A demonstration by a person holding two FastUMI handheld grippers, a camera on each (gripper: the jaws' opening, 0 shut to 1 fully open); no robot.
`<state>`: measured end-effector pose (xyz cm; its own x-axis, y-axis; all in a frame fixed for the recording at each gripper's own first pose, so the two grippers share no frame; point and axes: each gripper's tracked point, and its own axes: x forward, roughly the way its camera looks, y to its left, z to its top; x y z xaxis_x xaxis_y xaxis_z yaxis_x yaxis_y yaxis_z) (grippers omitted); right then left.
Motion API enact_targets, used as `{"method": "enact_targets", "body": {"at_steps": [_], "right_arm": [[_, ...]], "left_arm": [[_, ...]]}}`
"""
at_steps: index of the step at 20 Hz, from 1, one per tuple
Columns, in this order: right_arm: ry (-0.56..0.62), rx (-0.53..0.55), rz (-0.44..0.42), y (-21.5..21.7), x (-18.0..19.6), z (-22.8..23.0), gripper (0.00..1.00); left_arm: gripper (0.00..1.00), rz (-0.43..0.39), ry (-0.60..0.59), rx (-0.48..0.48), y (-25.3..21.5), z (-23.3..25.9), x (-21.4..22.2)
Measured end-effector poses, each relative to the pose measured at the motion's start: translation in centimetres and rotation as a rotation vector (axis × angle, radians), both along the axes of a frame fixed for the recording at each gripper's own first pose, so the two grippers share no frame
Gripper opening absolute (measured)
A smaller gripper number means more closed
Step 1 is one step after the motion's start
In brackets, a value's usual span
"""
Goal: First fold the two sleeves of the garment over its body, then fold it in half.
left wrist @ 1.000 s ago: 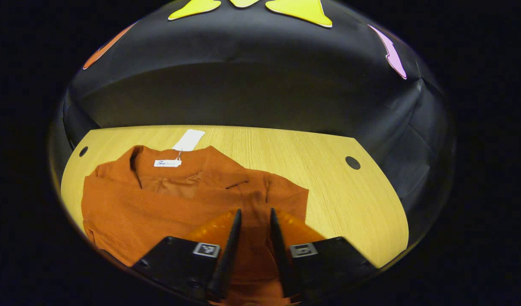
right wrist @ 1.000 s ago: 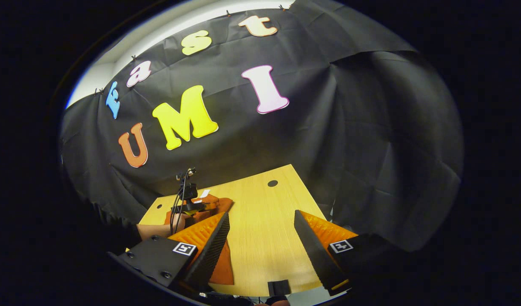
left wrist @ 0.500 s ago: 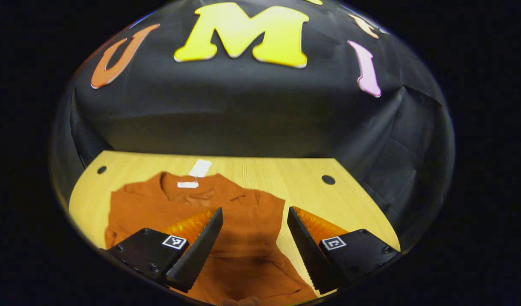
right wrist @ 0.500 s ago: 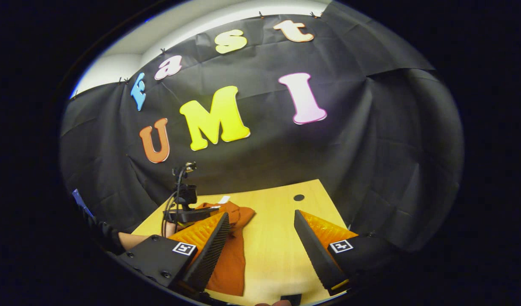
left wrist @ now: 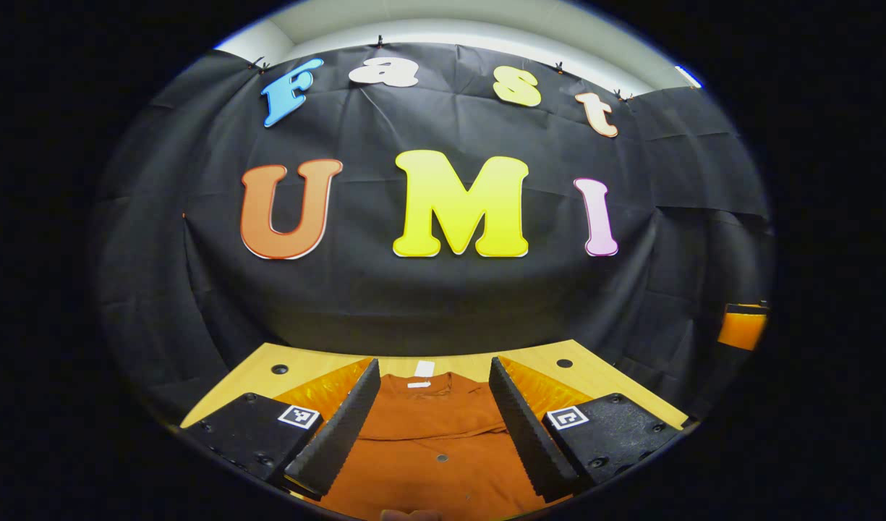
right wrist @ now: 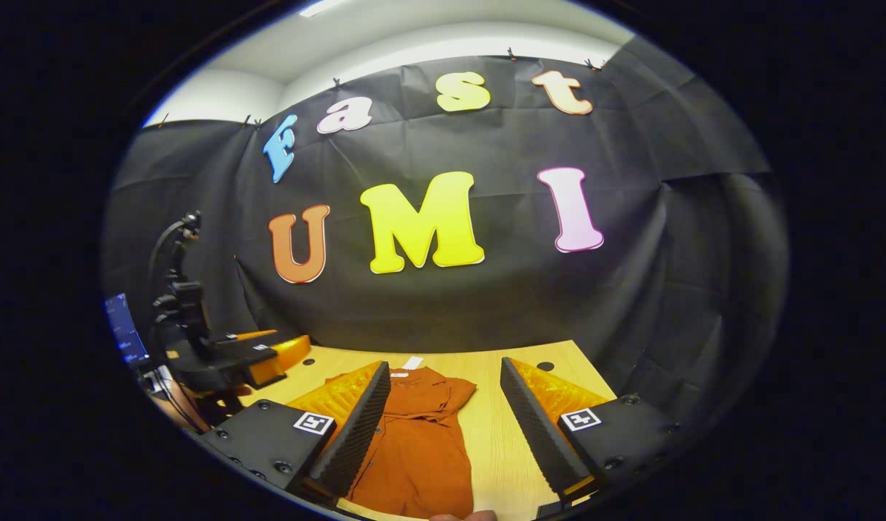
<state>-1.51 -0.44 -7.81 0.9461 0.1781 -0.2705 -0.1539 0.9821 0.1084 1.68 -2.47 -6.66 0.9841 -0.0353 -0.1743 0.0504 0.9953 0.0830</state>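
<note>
both claws spread, nothing between the fingers, both held above the worktop (left wrist: 602, 376). left claw (left wrist: 434, 423) looks down the shirt (left wrist: 435, 441), which lies flat on the worktop with its collar and white tag (left wrist: 424, 368) toward the wall. right claw (right wrist: 443, 423) hangs over the shirt's (right wrist: 414, 441) edge, with bare wood alongside.

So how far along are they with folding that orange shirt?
The sleeves look done: the garment lies on the table as a narrow strip, its sleeves tucked over its body, collar and tag at the far end. Nothing is in hand now: the left gripper and right gripper are both open above it, holding nothing. The fold in half looks not yet done, since the shirt lies at full length.
</note>
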Motion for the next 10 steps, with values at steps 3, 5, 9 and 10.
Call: {"method": "enact_targets", "body": {"at_steps": [3, 5, 9, 10], "right_arm": [[0.029, -0.056, 0.001, 2.5, -2.2, -1.7, 0.98], [0.045, -0.084, 0.011, 3.8, -3.5, -2.6, 0.98], [0.077, -0.077, 0.057, 5.9, -5.3, -4.6, 0.98], [0.102, -0.068, 0.076, 5.9, -5.8, -5.7, 0.94]], "left_arm": [[0.98, 0.015, -0.029, -0.013, 3.4, 0.3, -4.9], [0.98, 0.021, -0.041, -0.002, 5.1, -0.2, -7.4], [0.98, 0.036, 0.022, -0.049, 8.2, -2.9, -10.4], [0.98, 0.044, 0.051, -0.076, 9.2, -4.1, -10.8]]}}
